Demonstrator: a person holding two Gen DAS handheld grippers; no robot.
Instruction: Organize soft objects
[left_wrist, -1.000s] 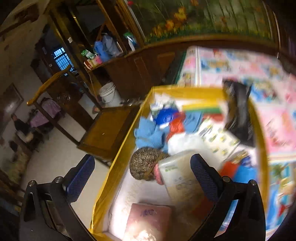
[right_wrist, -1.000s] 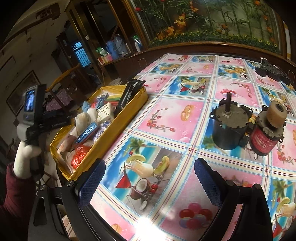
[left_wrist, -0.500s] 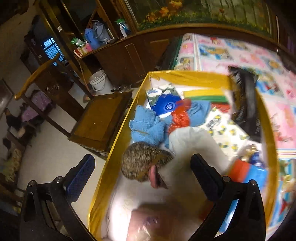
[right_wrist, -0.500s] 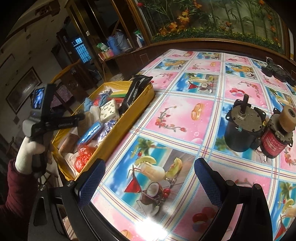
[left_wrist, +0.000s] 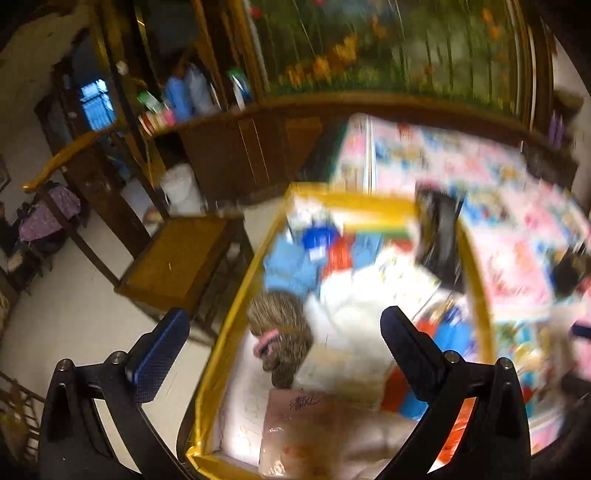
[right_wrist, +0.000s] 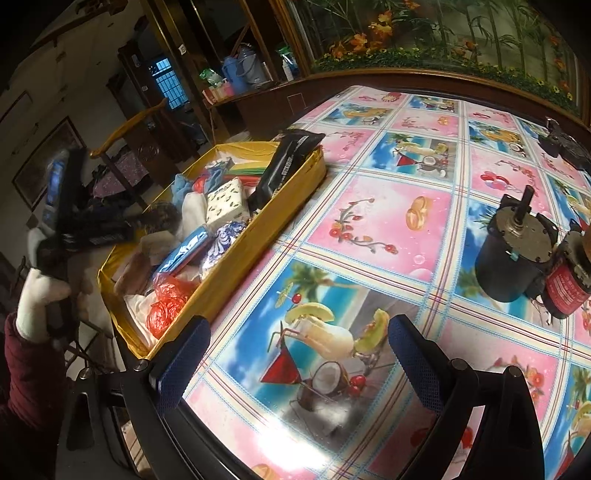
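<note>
At the table's left edge sat a yellow tray (right_wrist: 236, 258), packed with soft items: a brown knitted bundle (left_wrist: 279, 325), blue cloth (left_wrist: 291, 267), white tissue pack (right_wrist: 225, 201), red plastic bag (right_wrist: 166, 308). A black pouch (right_wrist: 284, 164) leaned on the tray's far rim. Left gripper (left_wrist: 284, 343) hovered over the tray, jaws apart, empty; that view was blurred. Right gripper (right_wrist: 295, 363) hung over the patterned tablecloth (right_wrist: 380, 225), jaws apart, empty. Two motors (right_wrist: 517, 251) stood well apart from the tray.

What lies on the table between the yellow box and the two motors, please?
Nothing: the right wrist view shows bare tablecloth between the yellow box and the motors.
</note>
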